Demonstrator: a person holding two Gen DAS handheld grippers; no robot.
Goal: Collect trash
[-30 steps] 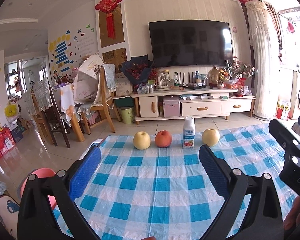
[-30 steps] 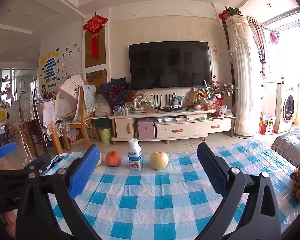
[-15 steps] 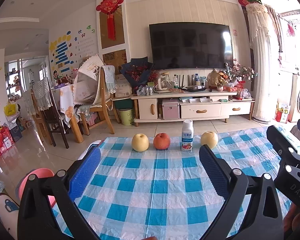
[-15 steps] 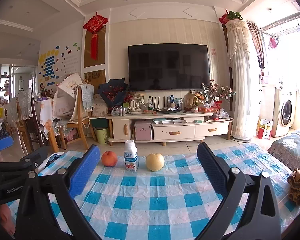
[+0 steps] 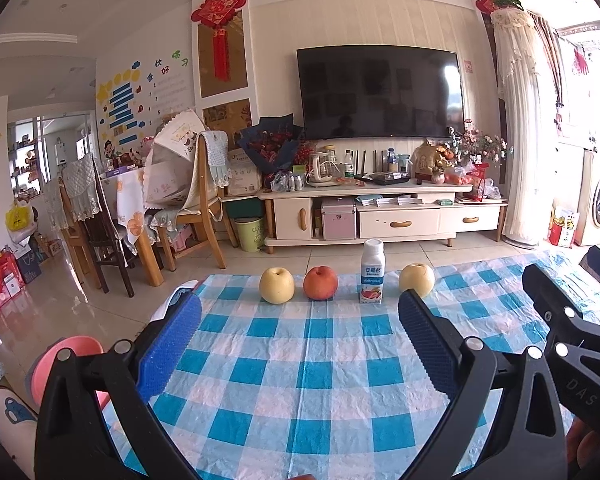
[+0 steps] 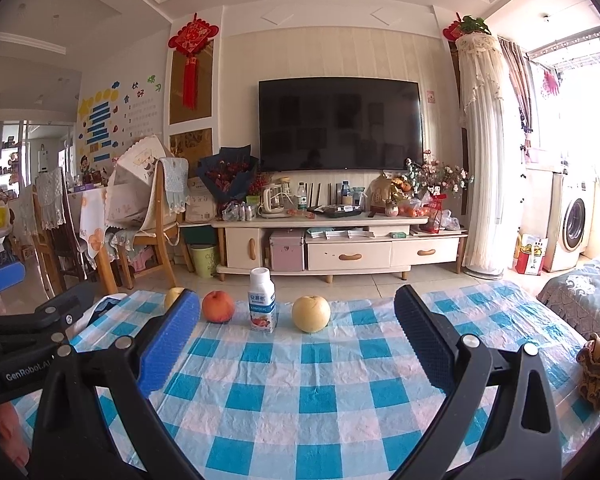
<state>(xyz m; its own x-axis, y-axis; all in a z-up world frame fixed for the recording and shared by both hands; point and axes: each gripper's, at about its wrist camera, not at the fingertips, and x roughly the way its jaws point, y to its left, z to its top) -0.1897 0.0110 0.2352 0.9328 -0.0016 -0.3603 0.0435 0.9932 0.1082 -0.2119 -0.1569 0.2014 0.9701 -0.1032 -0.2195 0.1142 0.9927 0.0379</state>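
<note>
A small white yogurt bottle [image 5: 372,272] [image 6: 262,300] stands upright at the far edge of the blue-checked tablecloth [image 5: 300,360] [image 6: 300,392]. It is in a row with a yellow pear [image 5: 276,285], a red apple [image 5: 320,283] [image 6: 218,307] and a second yellow pear [image 5: 417,279] [image 6: 311,313]. My left gripper [image 5: 299,344] is open and empty, well short of the row. My right gripper [image 6: 296,340] is also open and empty, at a similar distance from the bottle.
A pink bin rim [image 5: 70,354] shows low at the left beside the table. A brown crumpled item [image 6: 598,372] lies at the table's right edge. Beyond the table are a TV cabinet [image 5: 380,216], a green bin [image 5: 251,233] and wooden chairs [image 5: 196,216].
Both grippers have drawn back and tilted up slightly, so the row of fruit and the bottle look a little smaller and further off. Both stayed open.
</note>
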